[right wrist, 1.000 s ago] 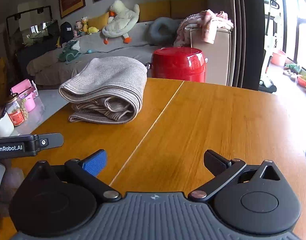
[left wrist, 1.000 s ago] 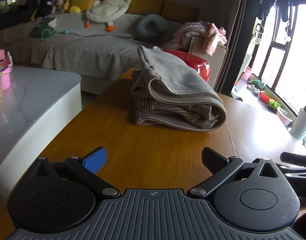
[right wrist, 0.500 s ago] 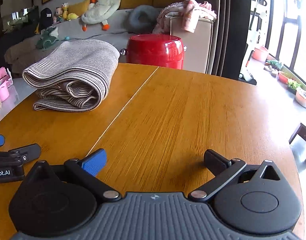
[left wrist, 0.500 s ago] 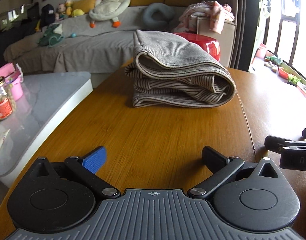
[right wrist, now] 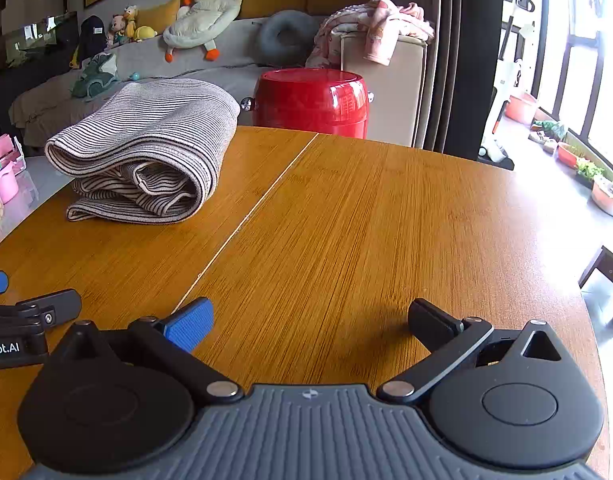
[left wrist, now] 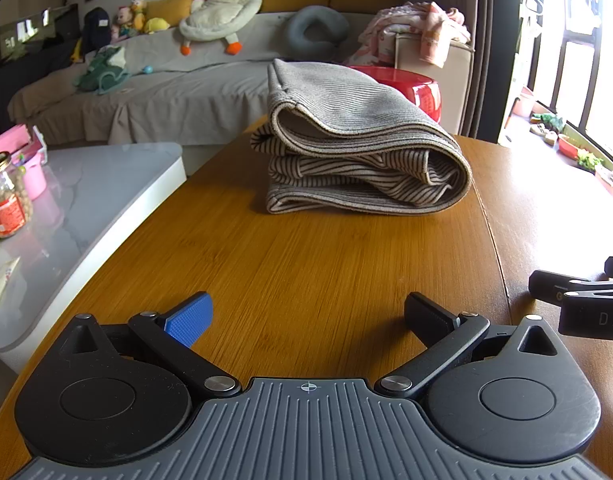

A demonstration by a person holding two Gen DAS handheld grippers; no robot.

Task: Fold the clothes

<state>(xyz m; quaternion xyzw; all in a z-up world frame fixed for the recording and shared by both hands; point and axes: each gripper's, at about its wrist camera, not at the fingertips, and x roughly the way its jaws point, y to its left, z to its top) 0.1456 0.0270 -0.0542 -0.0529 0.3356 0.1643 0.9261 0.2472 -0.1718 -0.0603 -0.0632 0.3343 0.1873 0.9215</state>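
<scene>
A grey-and-cream striped garment [left wrist: 358, 148] lies folded in a thick bundle at the far side of the wooden table [left wrist: 298, 272]. It also shows in the right wrist view [right wrist: 146, 156], at the left. My left gripper [left wrist: 308, 314] is open and empty, low over the table, well short of the bundle. My right gripper [right wrist: 310, 320] is open and empty over the bare middle of the table, to the right of the bundle. Each gripper's tip shows at the edge of the other's view.
A red stool [right wrist: 310, 102] stands behind the table's far edge. A white marble side table [left wrist: 66, 208] with a jar [left wrist: 8, 196] and a pink box is at the left. A grey sofa [left wrist: 178, 92] with plush toys lies beyond. A window is at the right.
Both grippers have drawn back toward the near side of the table and levelled out. The bundle has stayed still. Both grippers stay open.
</scene>
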